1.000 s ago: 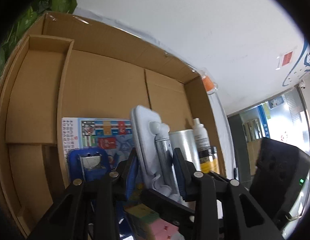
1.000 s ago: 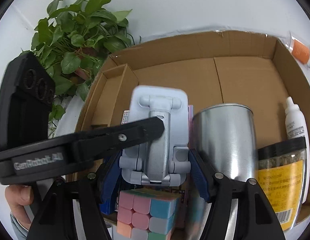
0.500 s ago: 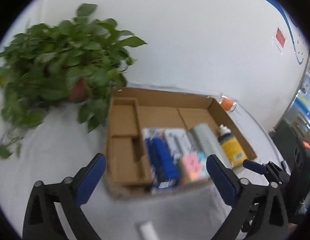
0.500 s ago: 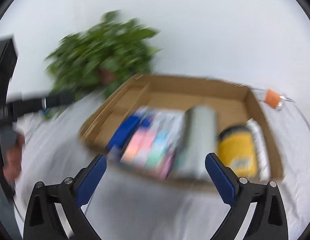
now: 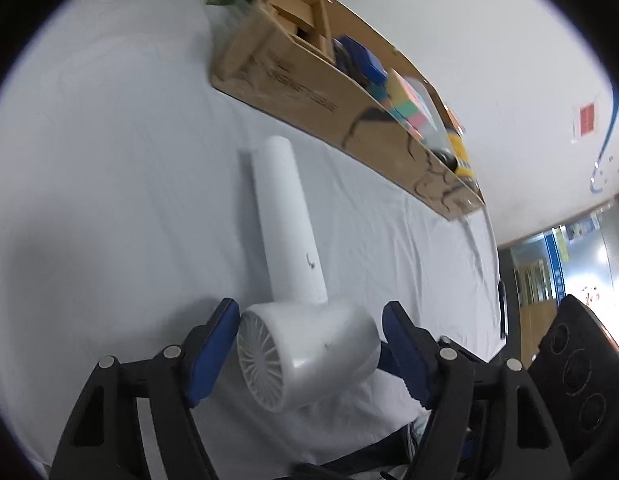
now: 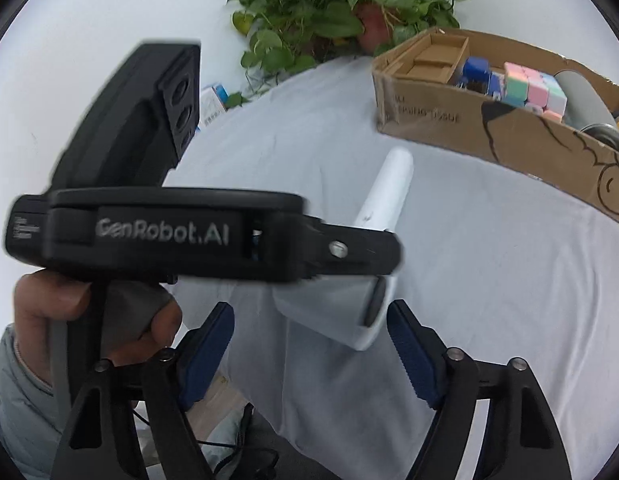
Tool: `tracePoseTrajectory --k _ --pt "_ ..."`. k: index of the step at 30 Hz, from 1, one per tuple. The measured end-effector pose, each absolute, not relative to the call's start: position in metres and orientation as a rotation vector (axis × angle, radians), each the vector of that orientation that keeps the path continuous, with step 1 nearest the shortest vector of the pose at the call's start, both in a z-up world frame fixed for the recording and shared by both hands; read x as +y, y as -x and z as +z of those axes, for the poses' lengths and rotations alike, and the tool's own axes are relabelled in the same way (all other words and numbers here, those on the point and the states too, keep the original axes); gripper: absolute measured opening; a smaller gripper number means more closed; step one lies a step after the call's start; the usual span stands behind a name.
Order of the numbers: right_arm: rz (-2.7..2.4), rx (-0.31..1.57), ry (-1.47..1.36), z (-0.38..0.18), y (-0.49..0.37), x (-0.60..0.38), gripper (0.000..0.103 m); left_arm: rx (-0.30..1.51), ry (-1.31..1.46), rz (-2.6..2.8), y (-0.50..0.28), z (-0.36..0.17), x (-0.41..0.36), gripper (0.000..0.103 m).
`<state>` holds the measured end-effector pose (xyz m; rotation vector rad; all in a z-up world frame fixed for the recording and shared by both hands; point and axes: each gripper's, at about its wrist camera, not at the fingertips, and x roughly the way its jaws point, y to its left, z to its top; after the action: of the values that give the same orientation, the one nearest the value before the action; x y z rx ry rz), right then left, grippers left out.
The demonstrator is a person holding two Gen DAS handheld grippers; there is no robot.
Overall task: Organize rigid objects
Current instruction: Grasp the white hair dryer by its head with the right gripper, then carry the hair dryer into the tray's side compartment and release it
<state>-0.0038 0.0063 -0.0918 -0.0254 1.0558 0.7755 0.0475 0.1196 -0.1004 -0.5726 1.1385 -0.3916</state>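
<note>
Both grippers left the brown cardboard box (image 5: 309, 80); left gripper (image 5: 309, 348) and right gripper (image 6: 309, 344) now straddle the white plastic hair dryer (image 5: 297, 320), jaws just closing, not yet gripping. Next: clamp, lift.

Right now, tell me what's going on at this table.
A person holding two grippers is sorting items into a cardboard box. Both grippers have come to a white hair dryer lying on the cloth in front of the box. The left gripper straddles its barrel, jaws just closing; the right gripper is closing in too. Neither pair of pads clearly presses yet.
</note>
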Motion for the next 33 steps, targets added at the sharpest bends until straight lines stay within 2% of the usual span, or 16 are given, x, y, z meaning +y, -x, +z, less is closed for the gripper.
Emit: tracePoseTrajectory --k 3,4,20,23,25,27,33 --pt "0.691 1.046 0.042 -0.099 0.000 0.003 0.069 1.164 0.550 -0.435 -0.046 -0.099 0.105 0.072" --pt "0.673 1.049 0.033 -0.100 -0.002 -0.002 0.058 1.168 0.544 -0.439 -0.047 -0.099 0.102 0.072" --pt "0.673 1.081 -0.154 -0.105 -0.016 -0.020 0.058 1.165 0.588 -0.449 -0.067 -0.109 0.102 0.070" --pt "0.681 1.089 -0.177 -0.103 -0.016 -0.021 0.056 1.160 0.614 -0.443 -0.072 -0.113 0.105 0.064" --pt "0.679 1.078 -0.166 -0.100 -0.018 -0.018 0.056 1.144 0.605 -0.437 -0.073 -0.109 0.105 0.053" --pt "0.671 1.060 -0.170 -0.093 -0.018 -0.020 0.056 1.122 0.623 -0.435 -0.075 -0.102 0.111 0.046" --pt "0.652 0.987 -0.144 -0.062 -0.030 -0.017 0.056 1.058 0.582 -0.475 -0.095 -0.070 0.112 0.046"
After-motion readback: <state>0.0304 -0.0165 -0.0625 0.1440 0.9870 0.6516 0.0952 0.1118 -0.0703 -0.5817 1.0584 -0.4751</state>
